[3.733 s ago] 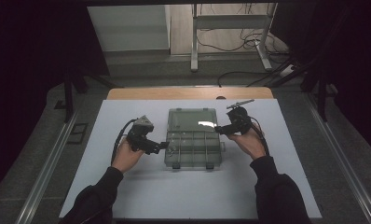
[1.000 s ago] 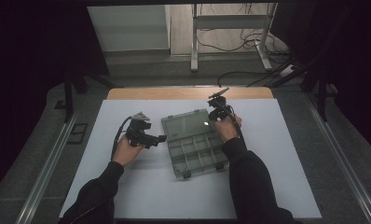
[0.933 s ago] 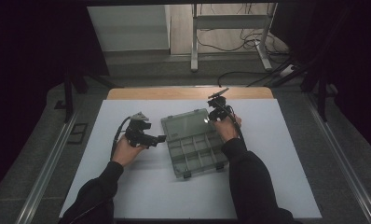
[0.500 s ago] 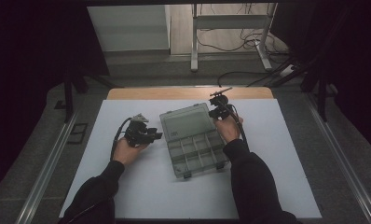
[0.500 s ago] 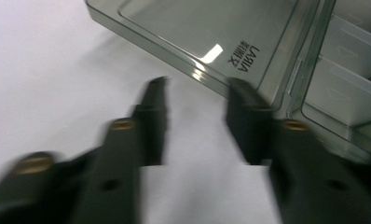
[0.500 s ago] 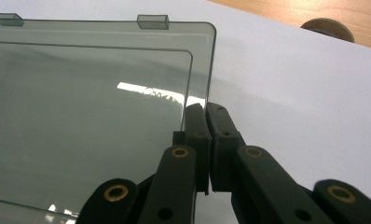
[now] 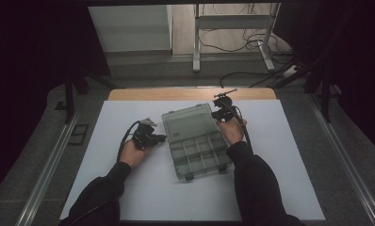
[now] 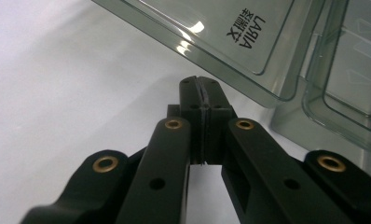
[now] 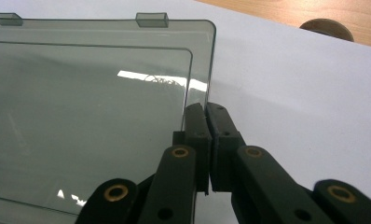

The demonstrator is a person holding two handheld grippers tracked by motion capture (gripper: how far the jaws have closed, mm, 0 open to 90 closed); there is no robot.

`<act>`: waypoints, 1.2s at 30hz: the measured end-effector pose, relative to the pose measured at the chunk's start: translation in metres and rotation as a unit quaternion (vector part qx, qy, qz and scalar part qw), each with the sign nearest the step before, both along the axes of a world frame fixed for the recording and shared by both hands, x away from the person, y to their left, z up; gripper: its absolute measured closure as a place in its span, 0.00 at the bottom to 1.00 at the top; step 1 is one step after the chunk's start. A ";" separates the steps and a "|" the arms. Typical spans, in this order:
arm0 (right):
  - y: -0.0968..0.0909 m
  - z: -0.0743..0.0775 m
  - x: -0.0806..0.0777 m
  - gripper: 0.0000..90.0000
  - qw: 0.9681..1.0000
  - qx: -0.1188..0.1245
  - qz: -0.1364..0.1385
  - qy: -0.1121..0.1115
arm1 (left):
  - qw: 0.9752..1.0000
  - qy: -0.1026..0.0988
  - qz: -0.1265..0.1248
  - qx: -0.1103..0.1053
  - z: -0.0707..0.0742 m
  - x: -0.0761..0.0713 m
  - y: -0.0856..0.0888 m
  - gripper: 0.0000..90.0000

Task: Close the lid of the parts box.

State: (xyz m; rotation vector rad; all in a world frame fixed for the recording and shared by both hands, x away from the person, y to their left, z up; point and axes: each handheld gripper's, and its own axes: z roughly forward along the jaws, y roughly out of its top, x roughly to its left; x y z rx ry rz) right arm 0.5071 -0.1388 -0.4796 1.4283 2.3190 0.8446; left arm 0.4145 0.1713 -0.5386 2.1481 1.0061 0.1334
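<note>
The compartment box [image 7: 198,141], a smoky clear plastic case, is found between the two grippers on the white table [image 7: 105,188], its lid [image 7: 190,121] swung open and its divided tray [image 7: 199,155] lying nearer the person. The left gripper [image 8: 203,91] is seen with its jaws brought fully together and nothing caught between them; they have just been closing. Just beyond its tips and to their right, the corner of the lid is raised off the table, apart from the pads, with the tray wall further right. In the right gripper view, the right gripper [image 9: 206,116] is shown closed as well, its tips set at the lid's edge; whether that edge is pinched cannot be told. Beyond the lid, a wooden strip [image 7: 190,93] is seen at the table's far edge.
</note>
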 end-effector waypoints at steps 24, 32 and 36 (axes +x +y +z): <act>-0.002 0.004 -0.004 0.98 1.000 0.013 -0.002 -0.014 | 0.999 0.005 0.019 -0.047 0.004 0.044 0.008 1.00; -0.002 0.012 -0.008 0.97 1.000 0.018 0.002 -0.025 | 0.997 -0.002 0.029 -0.071 0.020 0.051 0.017 1.00; -0.004 0.016 -0.012 0.97 0.999 0.019 0.007 -0.031 | 0.997 -0.006 0.024 -0.075 0.026 0.051 0.017 1.00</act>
